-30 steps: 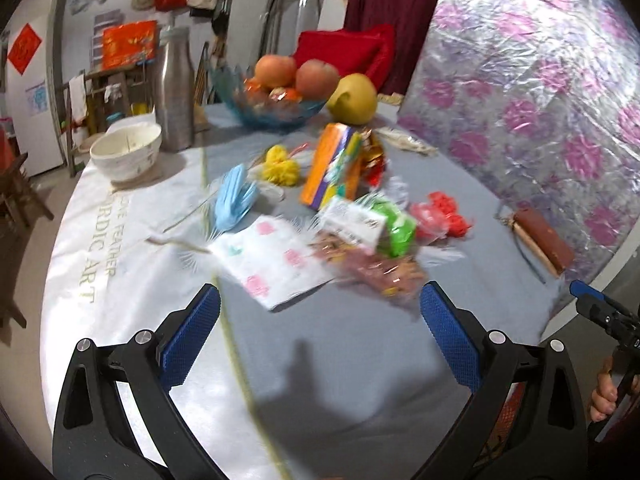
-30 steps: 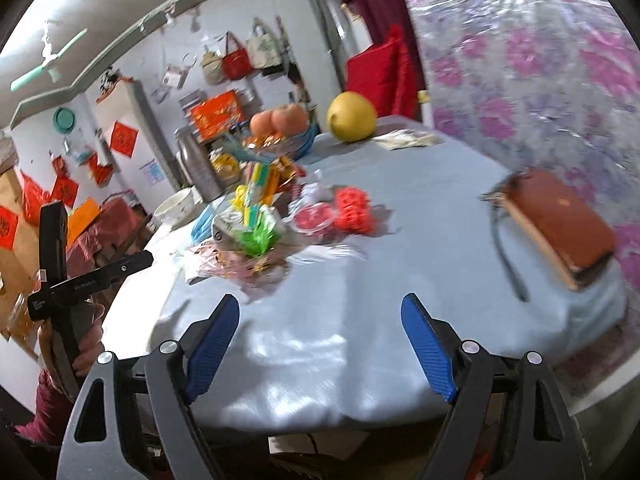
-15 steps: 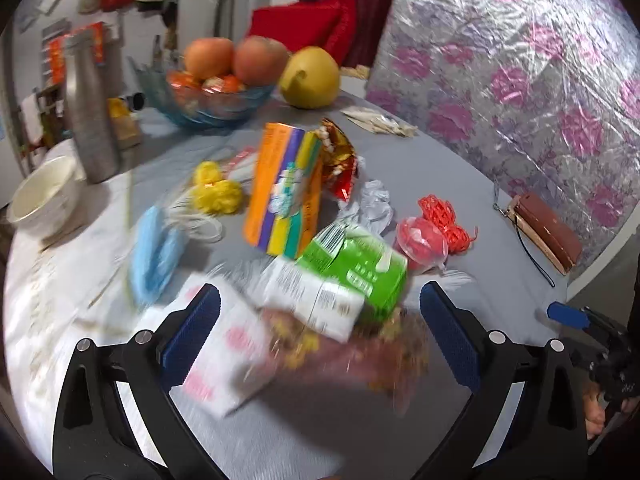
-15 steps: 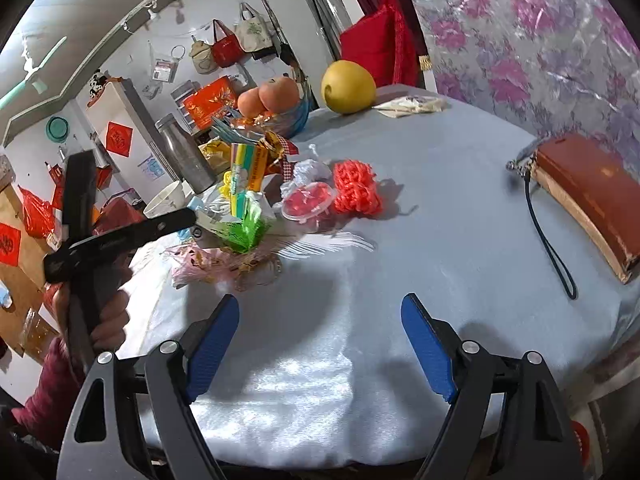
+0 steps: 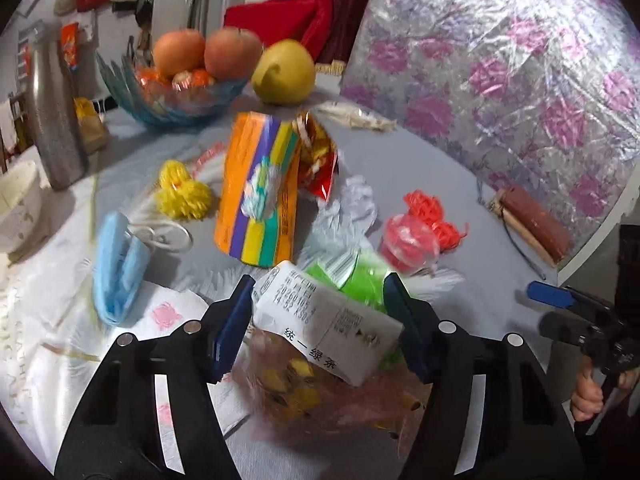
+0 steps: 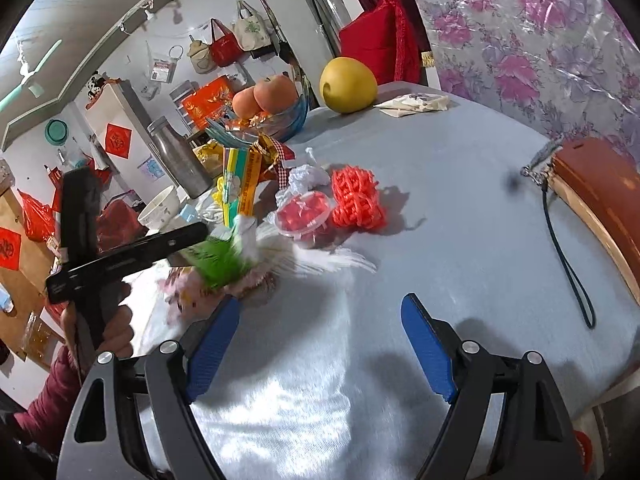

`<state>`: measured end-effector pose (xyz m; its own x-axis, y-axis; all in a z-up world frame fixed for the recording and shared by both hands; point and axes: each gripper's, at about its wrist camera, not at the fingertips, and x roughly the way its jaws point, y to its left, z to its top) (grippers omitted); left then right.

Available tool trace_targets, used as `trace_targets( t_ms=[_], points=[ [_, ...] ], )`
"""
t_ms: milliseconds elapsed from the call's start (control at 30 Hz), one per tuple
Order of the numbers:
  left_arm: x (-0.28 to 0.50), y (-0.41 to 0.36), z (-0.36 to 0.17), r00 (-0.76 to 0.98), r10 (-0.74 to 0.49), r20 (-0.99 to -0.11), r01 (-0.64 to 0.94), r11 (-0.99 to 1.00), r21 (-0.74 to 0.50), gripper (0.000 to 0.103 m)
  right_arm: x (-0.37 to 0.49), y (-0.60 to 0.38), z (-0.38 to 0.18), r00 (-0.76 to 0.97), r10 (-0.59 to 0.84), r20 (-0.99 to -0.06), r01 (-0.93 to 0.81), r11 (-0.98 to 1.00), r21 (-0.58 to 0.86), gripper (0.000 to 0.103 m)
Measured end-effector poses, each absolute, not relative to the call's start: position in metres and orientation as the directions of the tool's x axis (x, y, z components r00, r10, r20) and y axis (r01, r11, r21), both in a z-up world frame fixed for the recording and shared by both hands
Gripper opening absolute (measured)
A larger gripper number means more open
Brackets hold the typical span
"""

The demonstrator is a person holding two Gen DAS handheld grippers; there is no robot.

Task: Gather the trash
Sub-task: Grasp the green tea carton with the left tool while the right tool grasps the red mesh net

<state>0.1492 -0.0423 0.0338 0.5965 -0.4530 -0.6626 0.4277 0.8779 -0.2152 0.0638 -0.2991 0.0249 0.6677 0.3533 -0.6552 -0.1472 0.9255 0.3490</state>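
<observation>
While the round surface (image 5: 420, 184) under its grey-blue cloth fills both views, the readable writing sits mostly near its left edge, where pale letters run along the white cloth (image 5: 24, 344) but are too stretched to make out. Behind the litter stands a glass fruit bowl (image 5: 176, 100) with two apples, a yellow pomelo (image 5: 285, 72) just beside it, and a steel flask (image 5: 56, 112) near a white bowl (image 5: 16, 204). An upright orange, purple and yellow striped box (image 5: 260, 192) rises in the middle of the trash, its print blurred. A brown wallet (image 6: 600, 196) with a dark strap lies well apart at the right. Closer in, a blue face mask (image 5: 116, 268) rests on a white napkin with pink marks (image 5: 176, 316). The left hand-held gripper (image 5: 320, 320) has just been closing, and its blue pads stand either side of a green and white drink carton (image 5: 332, 312) printed "统一绿茶" with a date code; whether they press it I cannot tell. The carton lies atop a pink clear bag (image 5: 320, 392) of scraps. A red plastic cup (image 6: 304, 216) touches an orange net (image 6: 356, 196). The right hand-held gripper (image 6: 320, 348) hangs apart over bare cloth, holding nothing.
</observation>
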Motion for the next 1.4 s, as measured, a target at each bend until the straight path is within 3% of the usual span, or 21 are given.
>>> trace_targets(
  t_ms=[400, 467, 633, 800, 867, 900, 1400],
  points=[
    [0.132, -0.003, 0.074, 0.68, -0.495, -0.541, 0.39, 0.869, -0.305, 0.064, 0.123, -0.297, 0.036, 0.698, 0.282, -0.658, -0.101, 0.948, 0.3, 0.081],
    [0.133, 0.007, 0.077, 0.684, -0.507, -0.525, 0.379, 0.862, -0.338, 0.064, 0.141, -0.297, 0.034, 0.695, 0.275, -0.664, -0.083, 0.948, 0.306, 0.077],
    [0.135, 0.014, 0.076, 0.69, -0.498, -0.525, 0.355, 0.865, -0.354, 0.064, 0.181, -0.298, 0.016, 0.651, 0.288, -0.702, -0.033, 0.935, 0.353, 0.054],
    [0.136, 0.013, 0.074, 0.683, -0.498, -0.535, 0.358, 0.866, -0.348, 0.064, 0.199, -0.299, -0.007, 0.616, 0.31, -0.724, 0.006, 0.917, 0.398, 0.05],
    [0.137, 0.012, 0.073, 0.677, -0.504, -0.537, 0.361, 0.863, -0.355, 0.064, 0.199, -0.299, -0.007, 0.62, 0.334, -0.71, 0.001, 0.905, 0.426, 0.031],
    [0.137, 0.013, 0.072, 0.675, -0.505, -0.538, 0.36, 0.862, -0.357, 0.064, 0.198, -0.299, -0.004, 0.623, 0.334, -0.707, -0.003, 0.905, 0.425, 0.026],
    [0.106, -0.015, 0.097, 0.667, -0.567, -0.484, 0.45, 0.824, -0.345, 0.064, 0.099, -0.309, 0.079, 0.752, 0.33, -0.571, -0.129, 0.923, 0.364, 0.025]
  ],
)
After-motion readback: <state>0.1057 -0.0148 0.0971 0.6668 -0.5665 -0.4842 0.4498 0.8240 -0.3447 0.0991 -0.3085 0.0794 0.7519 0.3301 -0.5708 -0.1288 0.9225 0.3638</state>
